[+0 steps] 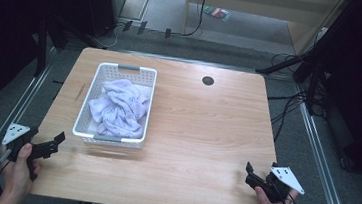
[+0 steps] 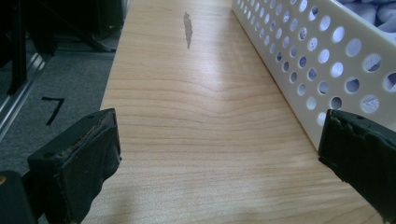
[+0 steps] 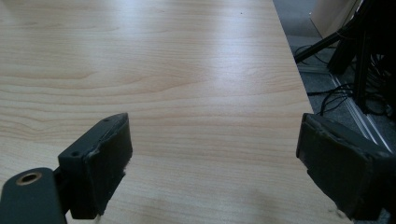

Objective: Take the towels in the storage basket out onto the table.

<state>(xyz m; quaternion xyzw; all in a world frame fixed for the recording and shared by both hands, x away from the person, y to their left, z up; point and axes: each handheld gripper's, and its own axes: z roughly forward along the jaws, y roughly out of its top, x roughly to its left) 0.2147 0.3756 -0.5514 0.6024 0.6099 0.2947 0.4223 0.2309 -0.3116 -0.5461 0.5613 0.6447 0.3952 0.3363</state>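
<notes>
A basket sits on the left half of the worktop, with a crumpled cloth inside it. The left tool lies just beside the basket's near left corner; the right tool is well apart, at the near right edge.

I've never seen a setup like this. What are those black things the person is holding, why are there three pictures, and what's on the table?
A person sits at a wooden table and holds a hand tool in each hand, each with two black padded jaws that pinch like tongs. The big picture comes from a camera above, looking down. There the left gripper is at the bottom left and the right gripper at the bottom right. The other two pictures come from small cameras riding on each tool, looking out between its jaws. On the table stands a white basket with round holes in its walls, and a crumpled white towel lies inside it. Both pairs of jaws stand wide open and hold nothing.
</notes>
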